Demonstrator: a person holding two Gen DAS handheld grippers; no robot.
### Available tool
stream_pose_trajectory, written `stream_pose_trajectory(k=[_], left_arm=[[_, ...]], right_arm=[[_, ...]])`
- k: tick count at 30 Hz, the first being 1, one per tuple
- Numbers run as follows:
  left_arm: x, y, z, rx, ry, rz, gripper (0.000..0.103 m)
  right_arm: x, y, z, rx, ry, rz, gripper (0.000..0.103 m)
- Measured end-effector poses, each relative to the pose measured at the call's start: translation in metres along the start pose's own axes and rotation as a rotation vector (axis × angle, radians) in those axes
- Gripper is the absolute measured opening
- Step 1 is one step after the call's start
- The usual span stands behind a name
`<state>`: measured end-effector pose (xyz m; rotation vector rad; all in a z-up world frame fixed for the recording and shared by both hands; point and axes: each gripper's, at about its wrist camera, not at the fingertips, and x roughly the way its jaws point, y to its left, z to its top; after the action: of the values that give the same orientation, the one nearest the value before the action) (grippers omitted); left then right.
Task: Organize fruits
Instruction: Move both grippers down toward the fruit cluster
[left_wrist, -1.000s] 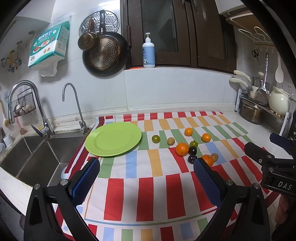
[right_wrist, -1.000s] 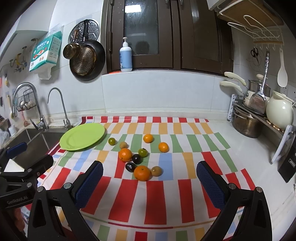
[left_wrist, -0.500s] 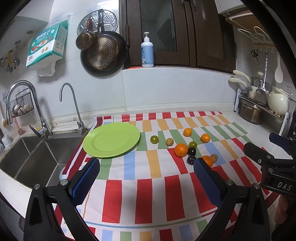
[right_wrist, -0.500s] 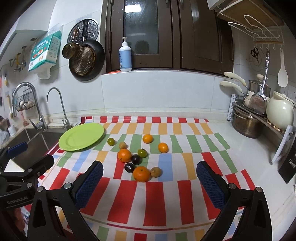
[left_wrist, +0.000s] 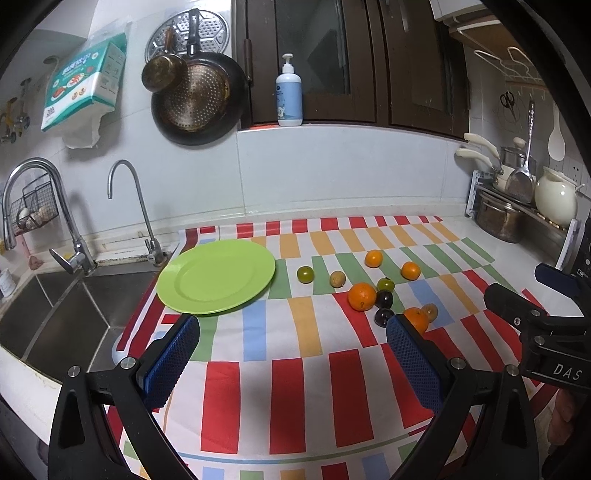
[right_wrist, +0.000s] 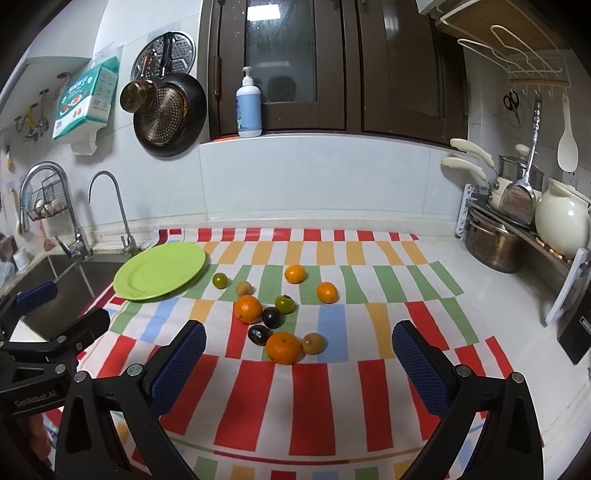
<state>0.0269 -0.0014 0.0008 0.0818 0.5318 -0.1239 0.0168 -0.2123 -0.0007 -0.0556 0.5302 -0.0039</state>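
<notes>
Left gripper (left_wrist: 291, 365): held above the near part of the striped cloth (left_wrist: 284, 387); fingers (left_wrist: 171, 360) spread wide, nothing between them.
Right gripper (right_wrist: 299, 369): held above the cloth, near edge; fingers (right_wrist: 421, 363) spread wide, nothing gripped.
Green plate (right_wrist: 159, 271): laid flat at the cloth's left far corner, beside the sink (left_wrist: 55, 314); no fruit seen on it.
Fruits: all found loose on the cloth, right of the plate, on the tabletop (right_wrist: 498, 295).
Large oranges: one (right_wrist: 248, 308) at the cluster's left; one (right_wrist: 283, 347) nearest the right gripper, a brown fruit (right_wrist: 314, 343) just beside it.
Small oranges: two (right_wrist: 295, 273) (right_wrist: 327, 292) noted at the far side.
Dark fruits: two (right_wrist: 273, 316) (right_wrist: 258, 334) between the large oranges.
Green fruits: one (right_wrist: 220, 280) nearest the plate; one (right_wrist: 284, 304) mid-cluster.
Small brown fruit (right_wrist: 244, 287): just beyond the left large orange.
</notes>
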Motion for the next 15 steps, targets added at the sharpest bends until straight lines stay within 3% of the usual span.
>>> stream_pose_trajectory(k=[8, 15], left_arm=[[0.018, -0.008, 0.0, 0.052, 0.014, -0.045, 0.102], [0.037, -0.023, -0.001, 0.115, 0.025, -0.091, 0.091]], right_arm=[[0.015, -0.003, -0.005, -0.002, 0.032, -0.028, 0.102], [0.032, -0.012, -0.011, -0.035, 0.072, -0.04, 0.098]])
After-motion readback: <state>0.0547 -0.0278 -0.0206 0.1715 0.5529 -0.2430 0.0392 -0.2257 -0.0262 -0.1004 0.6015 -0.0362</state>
